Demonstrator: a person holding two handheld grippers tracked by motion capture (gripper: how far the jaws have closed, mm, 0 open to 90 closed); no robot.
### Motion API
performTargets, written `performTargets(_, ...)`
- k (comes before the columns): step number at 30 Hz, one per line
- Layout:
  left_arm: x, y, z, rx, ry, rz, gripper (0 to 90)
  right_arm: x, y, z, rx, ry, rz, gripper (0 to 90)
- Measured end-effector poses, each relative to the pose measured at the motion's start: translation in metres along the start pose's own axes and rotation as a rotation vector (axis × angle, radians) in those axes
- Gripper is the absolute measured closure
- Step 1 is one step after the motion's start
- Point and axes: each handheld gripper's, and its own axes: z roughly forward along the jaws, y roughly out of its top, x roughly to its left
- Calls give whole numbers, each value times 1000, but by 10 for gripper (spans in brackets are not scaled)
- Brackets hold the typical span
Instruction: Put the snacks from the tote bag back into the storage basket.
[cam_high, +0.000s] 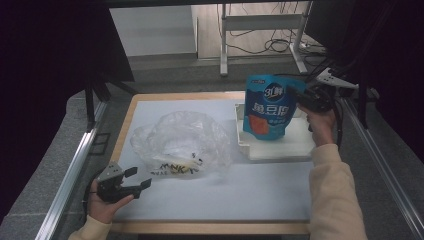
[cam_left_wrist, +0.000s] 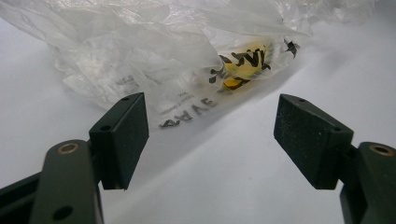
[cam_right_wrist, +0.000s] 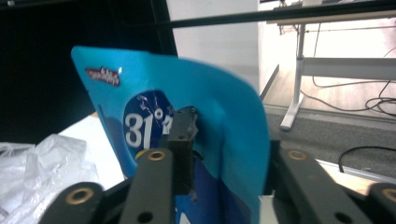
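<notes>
On the white tabletop (cam_high: 210, 192) a blue pouch (cam_high: 268, 107) is stood in the tray (cam_high: 280, 149) — right tool (cam_high: 300, 98) loosening around it; left tool (cam_high: 131, 181) spread. Next, clean withdrawal is called for.

Blue pouch (cam_right_wrist: 196, 126) in the right gripper view: lower part cut off by the bottom edge, print partly covered by the near black jaw of the right claw (cam_right_wrist: 224, 154); far jaw hidden behind the pouch, so contact there cannot be told. Clear plastic bag (cam_left_wrist: 154, 60) in the left gripper view: top and sides cut off, yellow contents (cam_left_wrist: 236, 70) blurred behind film, lettering unreadable. High view: white tray (cam_high: 280, 147) partly hidden behind the pouch.
</notes>
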Motion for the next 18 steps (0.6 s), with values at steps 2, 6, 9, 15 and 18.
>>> performTargets(2,0,0,0,0,-1,0,265,2,-2,-3,2,-8,10,596)
performTargets(6,0,0,0,0,-2,0,265,6,-7,-7,25,-39,-1,506)
performTargets(9,-1,0,0,0,-1,1,265,9,-11,-9,39,-59,1,452)
performTargets(15,-1,1,0,1,-1,2,265,12,-22,-16,57,-69,18,389)
performTargets(18,-1,1,0,0,-1,0,265,13,-28,-21,64,-67,25,375)
